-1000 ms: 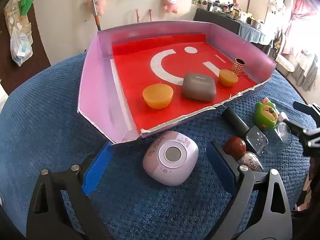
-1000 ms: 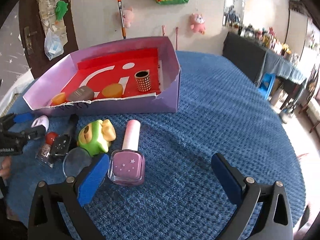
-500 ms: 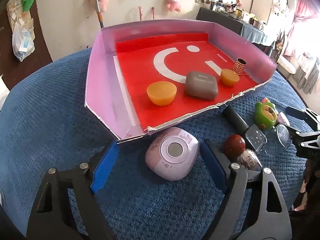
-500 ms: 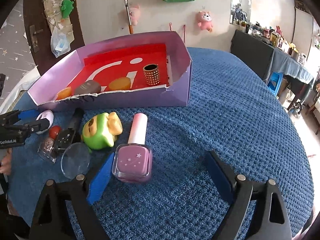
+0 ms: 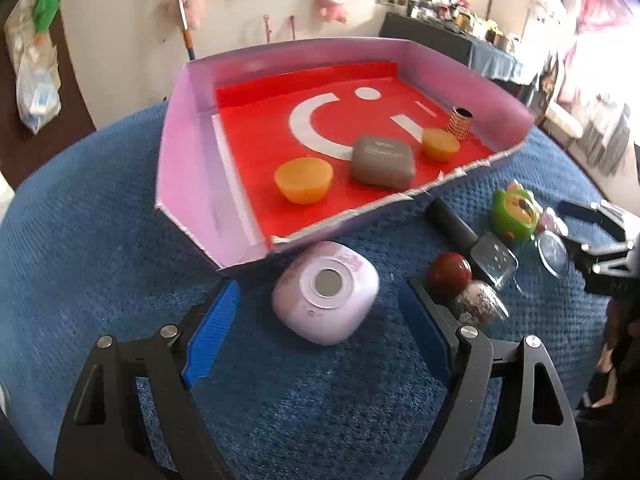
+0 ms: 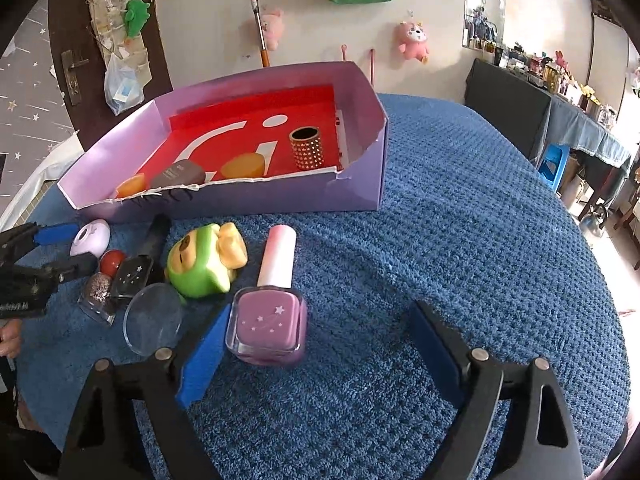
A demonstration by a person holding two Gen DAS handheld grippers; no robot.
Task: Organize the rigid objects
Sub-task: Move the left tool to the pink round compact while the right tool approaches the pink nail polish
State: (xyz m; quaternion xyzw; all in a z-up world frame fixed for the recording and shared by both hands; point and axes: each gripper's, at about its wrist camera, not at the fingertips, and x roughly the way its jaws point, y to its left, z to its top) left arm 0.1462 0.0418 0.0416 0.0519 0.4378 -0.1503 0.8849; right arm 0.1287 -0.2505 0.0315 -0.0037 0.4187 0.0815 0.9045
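A lilac rounded device lies on the blue cloth just in front of the purple box. My left gripper stands open around it, with a gap at each blue pad. A pink nail polish bottle lies on its side close to the left finger of my right gripper. That gripper is open too, with a wide gap to its right finger. Inside the box sit an orange cup, a grey case, a second orange piece and a gold studded cylinder.
Between the two grippers lie a green toy, a clear round disc, a black starred bottle and a red-capped glitter bottle. Blue cloth stretches bare to the right. A dark table stands behind.
Both pairs of jaws have narrowed somewhat. The lilac device now sits deeper between the left fingers. The pink bottle lies closer beside the right gripper's left finger.
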